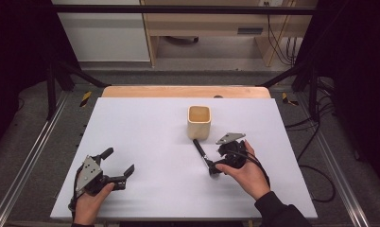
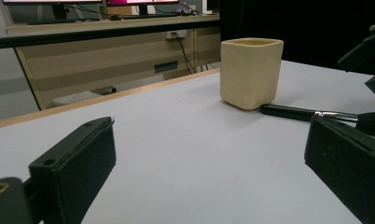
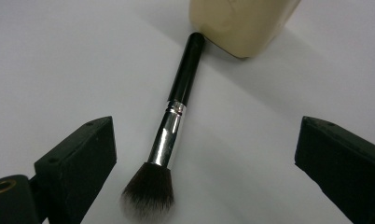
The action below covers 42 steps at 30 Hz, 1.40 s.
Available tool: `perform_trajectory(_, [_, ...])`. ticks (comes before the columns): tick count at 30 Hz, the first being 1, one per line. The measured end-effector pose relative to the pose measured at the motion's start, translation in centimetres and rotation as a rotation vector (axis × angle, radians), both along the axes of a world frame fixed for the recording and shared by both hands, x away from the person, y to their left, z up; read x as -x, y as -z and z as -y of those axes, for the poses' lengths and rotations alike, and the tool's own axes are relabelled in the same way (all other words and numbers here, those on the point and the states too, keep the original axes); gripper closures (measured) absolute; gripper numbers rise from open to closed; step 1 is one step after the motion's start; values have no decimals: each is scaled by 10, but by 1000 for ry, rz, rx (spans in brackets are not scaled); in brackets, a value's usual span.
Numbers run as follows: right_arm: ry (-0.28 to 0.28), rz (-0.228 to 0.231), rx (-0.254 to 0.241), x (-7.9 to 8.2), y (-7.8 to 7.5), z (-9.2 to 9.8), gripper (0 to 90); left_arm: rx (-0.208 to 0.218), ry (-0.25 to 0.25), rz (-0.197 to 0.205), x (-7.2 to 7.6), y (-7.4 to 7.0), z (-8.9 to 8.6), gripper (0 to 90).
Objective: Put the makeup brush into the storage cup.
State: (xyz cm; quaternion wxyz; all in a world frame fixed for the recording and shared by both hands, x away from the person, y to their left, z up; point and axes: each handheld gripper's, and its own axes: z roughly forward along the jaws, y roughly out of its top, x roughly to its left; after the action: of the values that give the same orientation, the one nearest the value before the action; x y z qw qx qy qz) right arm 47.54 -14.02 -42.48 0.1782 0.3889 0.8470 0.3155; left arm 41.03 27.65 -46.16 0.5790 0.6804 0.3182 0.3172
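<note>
- Right gripper (image 3: 204, 154) gapes wide over the brush (image 3: 169, 135), grasping nothing.
- Brush handle touches the cup (image 3: 241, 23) at 12 o'clock.
- Left gripper (image 1: 118, 163) is released, at 8 o'clock.

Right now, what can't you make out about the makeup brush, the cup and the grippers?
- Makeup brush: high view, the right gripper covers its bristles.
- Beige cup: its inside is hidden by its walls in the left gripper view; the top edge cuts it off in the right gripper view.
- Left gripper: open, nothing between its jaws.
</note>
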Motion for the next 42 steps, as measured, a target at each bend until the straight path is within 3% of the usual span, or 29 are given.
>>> perform_trajectory(15, [-16,-35,27,-6,12,-14,69,-2,4,-2,0,0,0,18])
perform_trajectory(32, [9,-64,49,-12,20,-20,114,-5,7,-4,0,0,0,19])
perform_trajectory(42, [31,-87,40,-16,21,-21,280,-9,10,-5,0,0,1,19])
